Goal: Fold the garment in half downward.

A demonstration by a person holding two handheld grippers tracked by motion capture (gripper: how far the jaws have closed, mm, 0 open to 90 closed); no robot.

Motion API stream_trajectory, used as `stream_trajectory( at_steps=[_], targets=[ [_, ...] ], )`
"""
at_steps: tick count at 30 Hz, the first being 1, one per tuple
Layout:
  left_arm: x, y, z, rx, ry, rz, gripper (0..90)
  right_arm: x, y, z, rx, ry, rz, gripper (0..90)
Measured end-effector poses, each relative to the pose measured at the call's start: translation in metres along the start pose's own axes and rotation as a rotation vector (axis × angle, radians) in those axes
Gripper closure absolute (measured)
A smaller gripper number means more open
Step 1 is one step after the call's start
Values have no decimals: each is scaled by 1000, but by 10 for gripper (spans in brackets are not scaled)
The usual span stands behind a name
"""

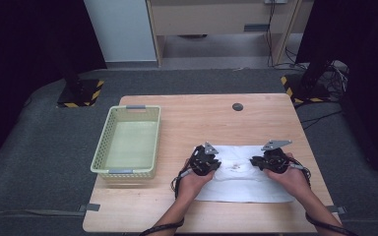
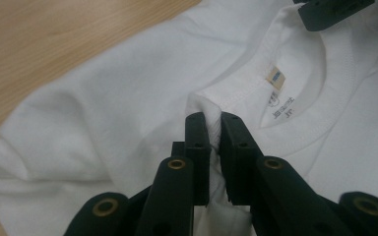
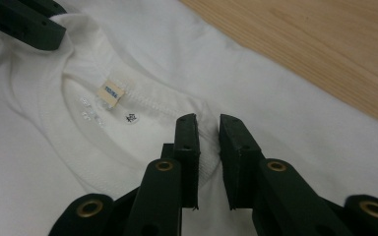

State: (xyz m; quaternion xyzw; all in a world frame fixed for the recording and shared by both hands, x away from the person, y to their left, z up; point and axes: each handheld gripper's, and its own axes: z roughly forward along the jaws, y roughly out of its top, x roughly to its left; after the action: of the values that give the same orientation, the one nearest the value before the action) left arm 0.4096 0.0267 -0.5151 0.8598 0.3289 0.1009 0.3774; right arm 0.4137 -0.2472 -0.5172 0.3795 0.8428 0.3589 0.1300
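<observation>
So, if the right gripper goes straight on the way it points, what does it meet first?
Probably the shirt: the right gripper already sits at its collar. Farther along that line is the left gripper.

the neck label [image 2: 275, 77] on the white t-shirt [image 2: 128, 98] is too blurred to read.

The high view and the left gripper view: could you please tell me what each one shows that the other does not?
High view alone: the pale green basket left of the white T-shirt, the whole wooden table, both forearms, and the right tongs at the shirt.

Left gripper view alone: the neck label inside the collar, and a fold of white fabric pinched between the jaws of the left tongs.

Shared: the white T-shirt lying on the wooden table, with the left tongs on it near the collar.
</observation>
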Motion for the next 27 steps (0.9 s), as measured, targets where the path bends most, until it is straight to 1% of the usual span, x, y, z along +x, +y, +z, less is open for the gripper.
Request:
stream_trajectory(
  at_steps=[3,9,15,19,20,27],
  targets=[
    [-4,2,-6,-22,3,1,832,4,0,-10,-21,3,-7,790],
    [-8,-2,-10,-47,7,-12,831,12,-4,-24,-25,2,-24,795],
    [-11,-3,-16,-54,-3,-10,823,21,-6,-31,-28,21,-38,803],
    [-12,-6,-18,-47,-7,7,830,24,-9,-35,-34,27,-37,807],
    [-13,-7,-18,-50,-6,3,831,25,-10,-36,-34,27,-39,807],
    [-20,-8,-22,-68,-8,20,828,31,-17,-43,-39,35,-41,807]
  ],
)
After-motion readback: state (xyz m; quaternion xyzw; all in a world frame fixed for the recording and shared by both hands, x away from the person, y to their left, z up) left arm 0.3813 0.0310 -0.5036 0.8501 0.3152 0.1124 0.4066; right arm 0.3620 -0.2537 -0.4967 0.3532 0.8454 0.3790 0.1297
